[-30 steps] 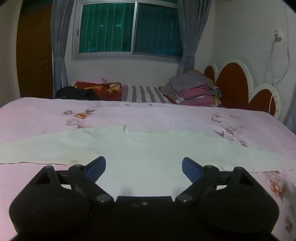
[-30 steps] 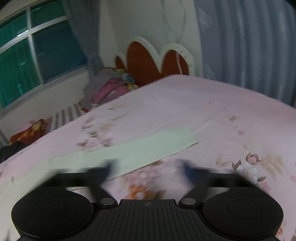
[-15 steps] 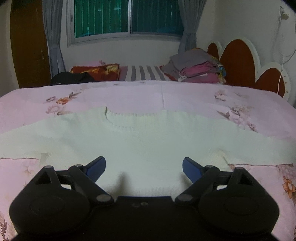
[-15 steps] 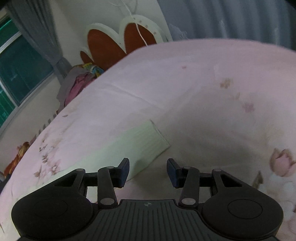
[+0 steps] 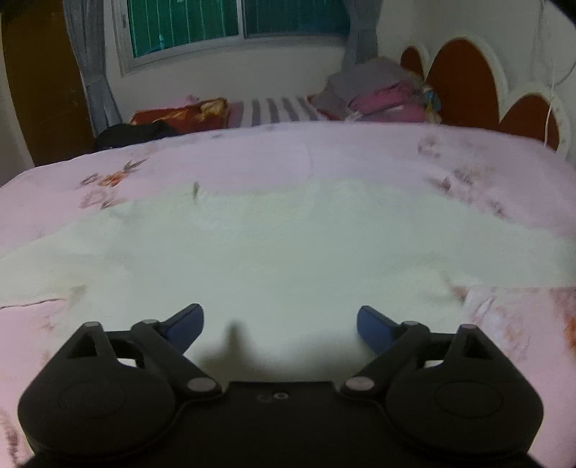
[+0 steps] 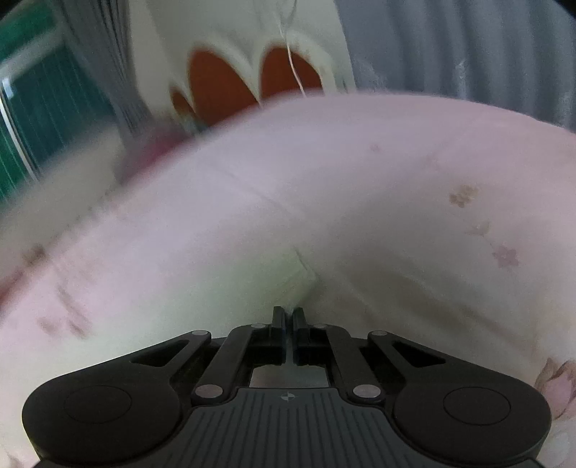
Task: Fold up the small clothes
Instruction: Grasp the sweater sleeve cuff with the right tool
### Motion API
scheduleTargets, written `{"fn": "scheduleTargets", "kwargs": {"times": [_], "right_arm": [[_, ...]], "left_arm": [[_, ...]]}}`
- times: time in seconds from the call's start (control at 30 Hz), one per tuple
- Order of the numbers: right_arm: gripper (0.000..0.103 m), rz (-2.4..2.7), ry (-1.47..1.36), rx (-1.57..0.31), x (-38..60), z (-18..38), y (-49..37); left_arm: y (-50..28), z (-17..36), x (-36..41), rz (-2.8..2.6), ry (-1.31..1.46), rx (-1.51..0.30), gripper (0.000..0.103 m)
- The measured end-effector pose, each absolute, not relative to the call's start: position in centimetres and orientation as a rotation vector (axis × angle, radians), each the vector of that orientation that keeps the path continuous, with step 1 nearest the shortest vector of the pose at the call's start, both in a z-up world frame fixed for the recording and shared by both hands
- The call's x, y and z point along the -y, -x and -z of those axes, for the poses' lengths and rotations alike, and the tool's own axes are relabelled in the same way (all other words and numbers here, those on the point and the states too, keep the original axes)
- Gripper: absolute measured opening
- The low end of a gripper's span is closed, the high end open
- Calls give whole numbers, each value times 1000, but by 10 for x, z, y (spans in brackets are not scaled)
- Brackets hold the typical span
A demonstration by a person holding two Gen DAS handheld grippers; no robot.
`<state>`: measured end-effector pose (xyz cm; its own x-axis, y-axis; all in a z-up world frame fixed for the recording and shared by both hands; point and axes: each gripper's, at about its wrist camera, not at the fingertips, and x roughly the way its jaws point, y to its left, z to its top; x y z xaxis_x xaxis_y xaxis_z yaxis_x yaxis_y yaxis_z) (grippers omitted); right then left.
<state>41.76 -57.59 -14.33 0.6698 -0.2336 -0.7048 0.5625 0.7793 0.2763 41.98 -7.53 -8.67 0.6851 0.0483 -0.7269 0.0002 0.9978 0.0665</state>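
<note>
Looking along our left gripper (image 5: 280, 320), we see its blue-tipped fingers (image 5: 187, 318) spread wide with nothing between them, hovering low over the body of a pale cream knitted sweater (image 5: 288, 252). The sweater lies flat on the pink floral bedsheet (image 5: 234, 158), its sleeves stretched out toward both edges of the view and its neckline on the far side, blurred.

Along our right gripper (image 6: 288, 315), the jaws have just been closing and now stand pressed together on the cuff end of the sweater's sleeve (image 6: 252, 284), the pale knit bunching up right at the tips; that sleeve runs away to the left across the same pink sheet (image 6: 360, 180).

Beyond the bed, the left view shows a scalloped headboard with red panels (image 5: 464, 82), a pile of folded clothes in grey and pink (image 5: 378, 93) beside it, a striped cloth (image 5: 277, 109), a red-orange patterned cushion (image 5: 183, 115) and a black item (image 5: 133, 135) that we cannot identify. A green-tinted window (image 5: 234, 21) with grey curtains (image 5: 90, 61) sits above them. Both views are somewhat smeared.
</note>
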Motion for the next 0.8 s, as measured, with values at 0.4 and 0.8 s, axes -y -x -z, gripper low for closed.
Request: {"fn": "scheduleTargets", "kwargs": {"times": [0.4,0.8], "right_arm": [[2,195,-454,-631,469,88,-449],[2,-195,-171,-709,224,90,-481]], "left_arm": [[-400,87,14,-110,1,-818,96],[-382,91,-81,-88,105,-841,101]]}}
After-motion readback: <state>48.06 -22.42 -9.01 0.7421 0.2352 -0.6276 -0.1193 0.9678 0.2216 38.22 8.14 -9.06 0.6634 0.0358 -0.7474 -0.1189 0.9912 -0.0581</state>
